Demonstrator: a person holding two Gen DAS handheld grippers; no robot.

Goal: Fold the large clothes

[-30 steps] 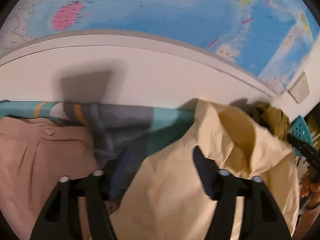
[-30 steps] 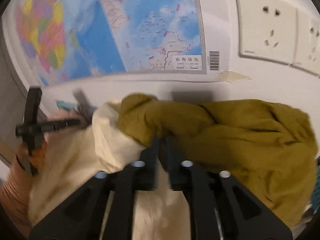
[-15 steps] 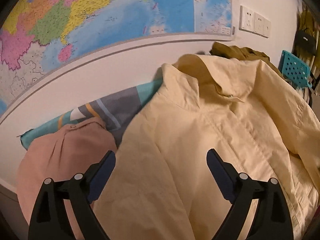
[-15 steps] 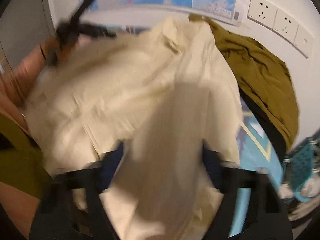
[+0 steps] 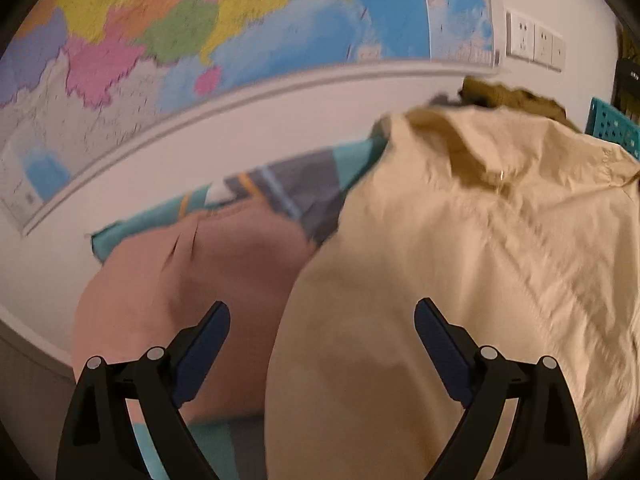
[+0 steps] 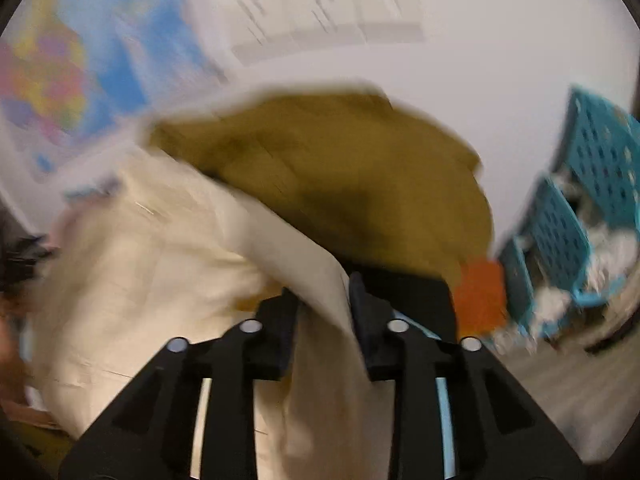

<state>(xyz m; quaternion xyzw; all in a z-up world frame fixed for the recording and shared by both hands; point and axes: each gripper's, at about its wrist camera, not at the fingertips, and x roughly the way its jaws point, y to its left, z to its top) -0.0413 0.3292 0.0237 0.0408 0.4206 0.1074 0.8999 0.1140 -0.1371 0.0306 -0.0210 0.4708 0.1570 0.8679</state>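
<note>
A large cream shirt point(image 5: 460, 260) lies spread with its collar toward the wall and its front up. My left gripper point(image 5: 320, 308) is wide open above the shirt's left edge, with nothing held between its fingers. A pink garment point(image 5: 200, 272) lies to its left. In the blurred right wrist view, a fold of the cream shirt point(image 6: 140, 260) runs up through my right gripper point(image 6: 322, 286). Its jaws are opening and the fabric touches both pads. An olive garment point(image 6: 360, 168) is heaped behind it.
A teal striped cloth point(image 5: 288, 184) covers the surface under the clothes. A wall map point(image 5: 200, 40) and sockets point(image 5: 534, 44) are behind. Teal perforated baskets point(image 6: 580, 200) stand at the right, with an orange thing point(image 6: 480, 296) and a black item point(image 6: 400, 284) near them.
The left gripper let go of the cream shirt, opened wide and drew back to the left. The right gripper swung from the collar to the shirt's right side, where its jaws narrowed around a fold.
</note>
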